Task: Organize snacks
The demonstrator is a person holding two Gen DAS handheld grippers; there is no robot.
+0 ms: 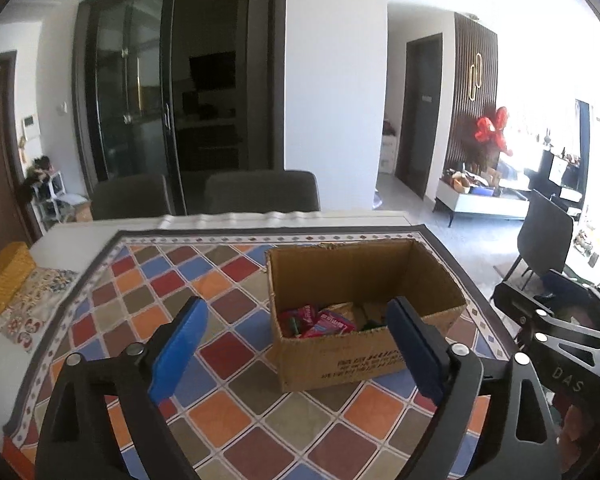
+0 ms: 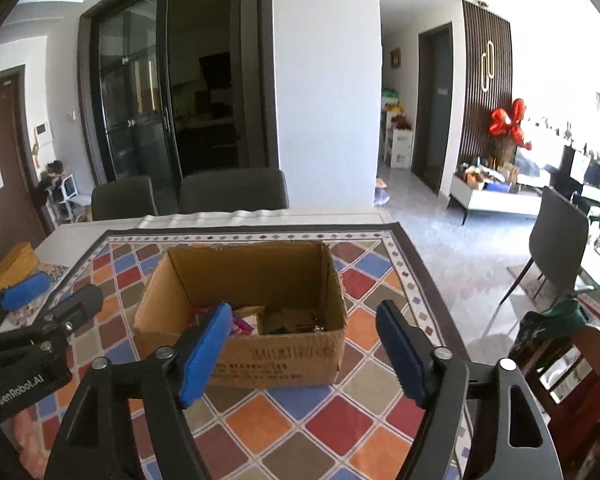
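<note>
So the cardboard box (image 1: 364, 312) sits open-topped mid-table on the checkered tablecloth (image 1: 228, 280), probably so snacks just drop in. The snack packets (image 1: 320, 322) lie at its bottom. Both tools hang back on the near side: left hand-held gripper (image 1: 296, 344) and right hand-held gripper (image 2: 300, 350) each gape wide with nothing between the pads. The left view shows red and pink wrappers clearly; the right view catches a wooden chair (image 2: 580, 376) at near right.
</note>
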